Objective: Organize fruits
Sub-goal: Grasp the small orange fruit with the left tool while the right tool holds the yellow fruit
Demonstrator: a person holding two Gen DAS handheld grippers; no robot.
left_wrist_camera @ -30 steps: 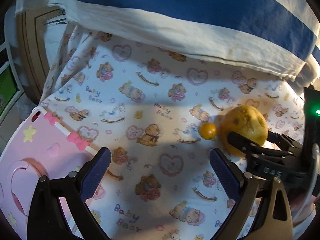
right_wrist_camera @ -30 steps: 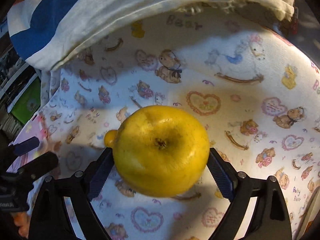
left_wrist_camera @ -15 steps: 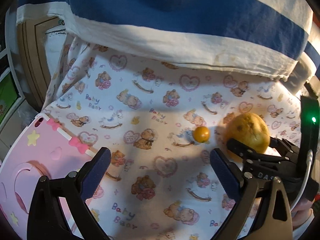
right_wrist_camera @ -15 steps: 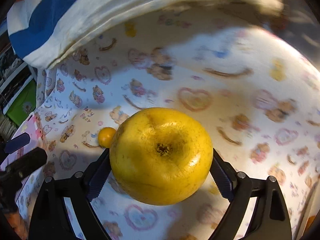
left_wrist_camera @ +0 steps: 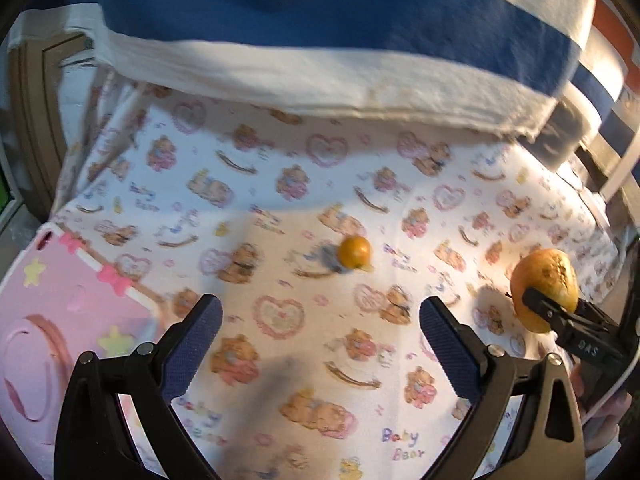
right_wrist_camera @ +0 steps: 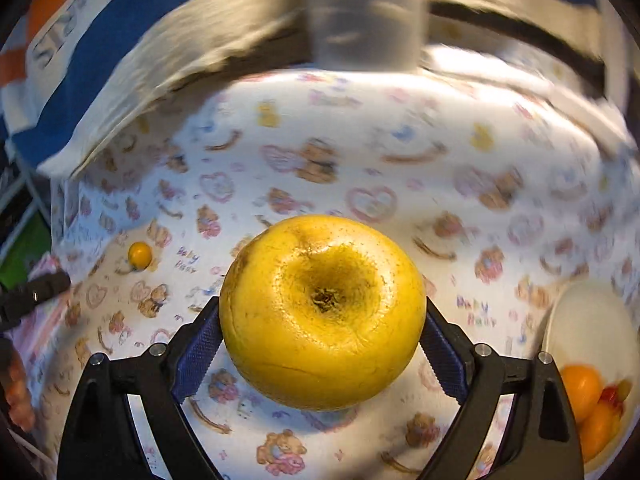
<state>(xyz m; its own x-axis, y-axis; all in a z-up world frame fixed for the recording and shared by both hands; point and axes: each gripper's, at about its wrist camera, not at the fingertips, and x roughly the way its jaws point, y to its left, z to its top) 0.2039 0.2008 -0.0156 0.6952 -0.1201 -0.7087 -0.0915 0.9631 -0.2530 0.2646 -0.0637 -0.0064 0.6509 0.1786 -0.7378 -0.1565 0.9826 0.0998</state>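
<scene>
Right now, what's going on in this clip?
A person with a handheld gripper in each hand is sorting fruit on a teddy-bear print cloth. The right gripper is clamped on a large yellow fruit, held above the cloth. A white bowl with some fruit in it sits at the right edge of the right wrist view. The left gripper is open and empty. A small orange fruit lies on the cloth beyond it.

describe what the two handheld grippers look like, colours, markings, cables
Both are alike: the left gripper and right gripper have black plastic Y-shaped arms with silver screw heads, ending in dark blue textured pads. Seen from the left wrist camera, the right gripper's black body carries pale lettering that is only partly readable, and a white cable runs beside it. No sleeve shows clearly.
</scene>
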